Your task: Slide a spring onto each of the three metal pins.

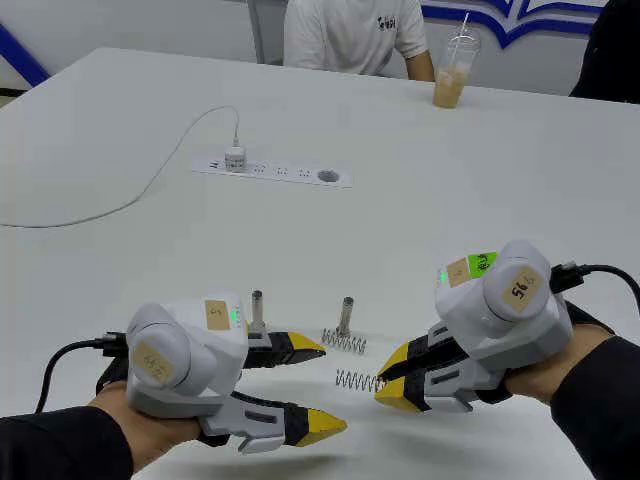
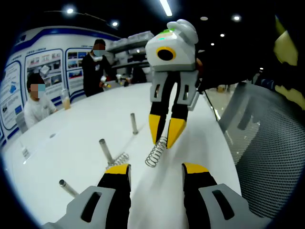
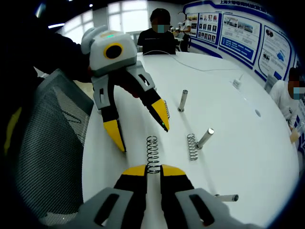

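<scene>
Currently we have one spring [image 1: 360, 380] lying flat on the white counter [image 1: 450, 200], one end pinched by the right gripper [image 1: 385, 388]. In the right gripper view its fingers [image 3: 136, 171] are drawn narrow around the coil's near end, and the rest of the coil stretches away across the counter. A second spring [image 1: 343, 342] lies loose at the foot of an upright pin [image 1: 346, 314], just beside it; we cannot tell whether the two touch. Another pin [image 1: 257, 307] stands to the left of that one, just behind our left gripper [image 1: 313, 386]. The right gripper view also takes in a third pin [image 3: 228, 197] off to the side, apart from both springs. All three pins are bare.

The left gripper's fingers [image 2: 116, 172] are spread wide and hold nothing, with their yellow tips pointing toward the held spring and close to it.

Farther back on the counter sits a power strip [image 1: 272, 170] with a plug in it and a cable [image 1: 150, 185] trailing off to the left. At the far edge a drink cup [image 1: 453, 78] with a straw stands beside a seated person [image 1: 350, 35] in a white shirt.
</scene>
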{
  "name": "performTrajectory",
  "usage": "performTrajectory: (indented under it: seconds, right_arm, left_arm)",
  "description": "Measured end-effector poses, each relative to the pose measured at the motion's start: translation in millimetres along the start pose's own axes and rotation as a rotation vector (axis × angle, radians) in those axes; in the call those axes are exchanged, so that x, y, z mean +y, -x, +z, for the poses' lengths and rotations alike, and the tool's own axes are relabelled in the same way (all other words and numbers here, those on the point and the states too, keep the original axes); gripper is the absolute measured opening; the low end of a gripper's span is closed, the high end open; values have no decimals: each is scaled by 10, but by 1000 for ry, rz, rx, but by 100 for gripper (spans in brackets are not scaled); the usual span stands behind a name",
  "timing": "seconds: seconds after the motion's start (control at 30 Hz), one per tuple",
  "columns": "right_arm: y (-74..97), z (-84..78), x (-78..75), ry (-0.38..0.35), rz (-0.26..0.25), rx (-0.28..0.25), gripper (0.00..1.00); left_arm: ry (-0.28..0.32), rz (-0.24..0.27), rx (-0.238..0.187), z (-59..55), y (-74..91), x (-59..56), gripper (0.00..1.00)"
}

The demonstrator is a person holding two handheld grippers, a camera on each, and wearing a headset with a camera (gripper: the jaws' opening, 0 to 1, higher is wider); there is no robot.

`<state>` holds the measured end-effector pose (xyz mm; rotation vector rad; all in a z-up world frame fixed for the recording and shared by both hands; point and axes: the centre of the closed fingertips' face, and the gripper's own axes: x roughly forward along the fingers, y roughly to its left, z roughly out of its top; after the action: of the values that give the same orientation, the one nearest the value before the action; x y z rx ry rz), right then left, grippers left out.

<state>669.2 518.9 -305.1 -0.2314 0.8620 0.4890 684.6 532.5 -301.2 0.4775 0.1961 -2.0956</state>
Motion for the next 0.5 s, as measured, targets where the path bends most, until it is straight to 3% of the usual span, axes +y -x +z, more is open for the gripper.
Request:
performTrajectory:
  seconds: [0.5]
  right_arm:
    - [-34,31,123,37,40,33,11]
  left_arm:
    - [-90,-28,16,13,-51,-117,22]
